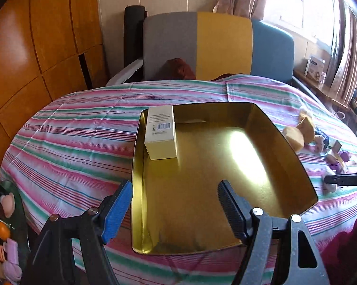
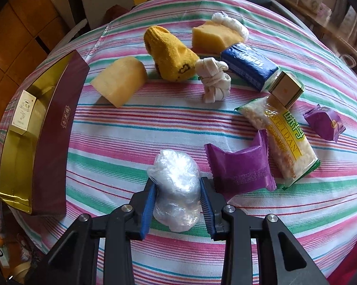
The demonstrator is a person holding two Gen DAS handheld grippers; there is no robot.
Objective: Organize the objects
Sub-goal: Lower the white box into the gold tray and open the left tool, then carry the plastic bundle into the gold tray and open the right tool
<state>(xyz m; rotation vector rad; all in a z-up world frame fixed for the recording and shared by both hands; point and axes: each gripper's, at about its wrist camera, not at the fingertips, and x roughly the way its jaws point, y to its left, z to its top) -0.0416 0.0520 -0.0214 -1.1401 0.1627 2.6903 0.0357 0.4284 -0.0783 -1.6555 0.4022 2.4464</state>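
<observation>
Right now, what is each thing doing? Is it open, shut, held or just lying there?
Gold box: open, lid off.
Cream carton: lying inside the gold box, in a corner.
Left gripper: open, empty.
Right gripper: shut on the plastic bundle.
Purple packet: sealed, lying on the cloth.
White sock: knotted up.

both wrist views downward, sharing gold box (image 1: 202,190)
</observation>
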